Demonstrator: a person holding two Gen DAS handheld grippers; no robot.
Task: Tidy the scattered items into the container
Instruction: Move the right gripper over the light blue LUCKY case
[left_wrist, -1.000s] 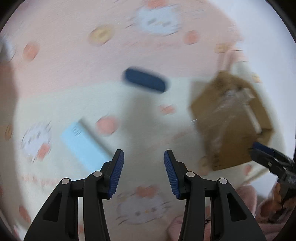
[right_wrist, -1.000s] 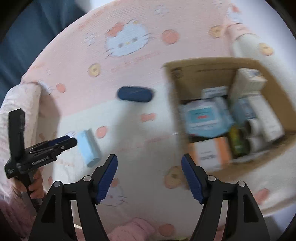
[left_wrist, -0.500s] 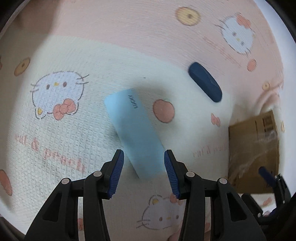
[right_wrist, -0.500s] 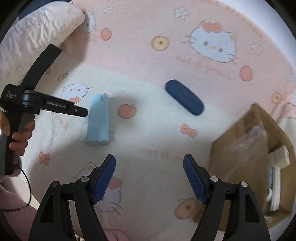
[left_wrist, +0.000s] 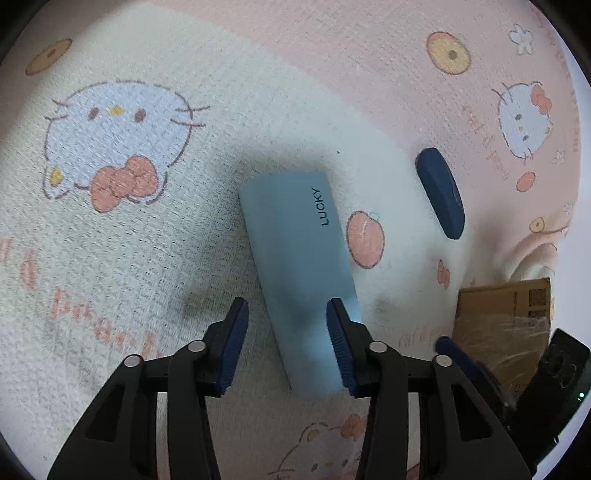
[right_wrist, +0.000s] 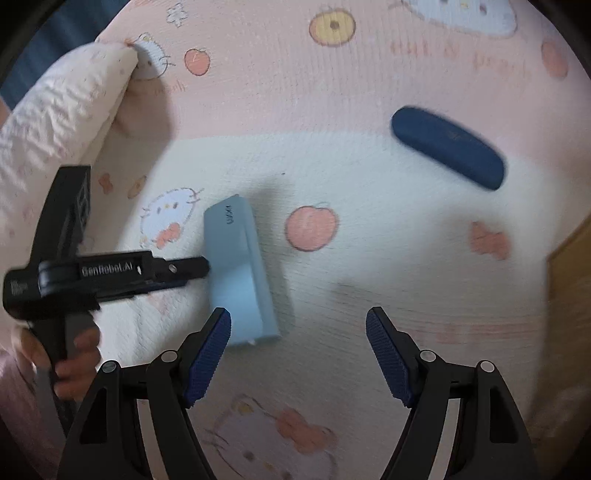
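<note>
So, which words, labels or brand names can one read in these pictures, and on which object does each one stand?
"LUCKY": on the light blue case.
"GenRobot.AI": on the side of the left gripper.
Pink lettering on the blanket: too blurred to read.
Barcode labels on the cardboard box: too small to read.

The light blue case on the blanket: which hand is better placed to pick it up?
Left. The left gripper already straddles the light blue case, jaws closing around it. The right gripper stands open over bare blanket beside it.
</note>
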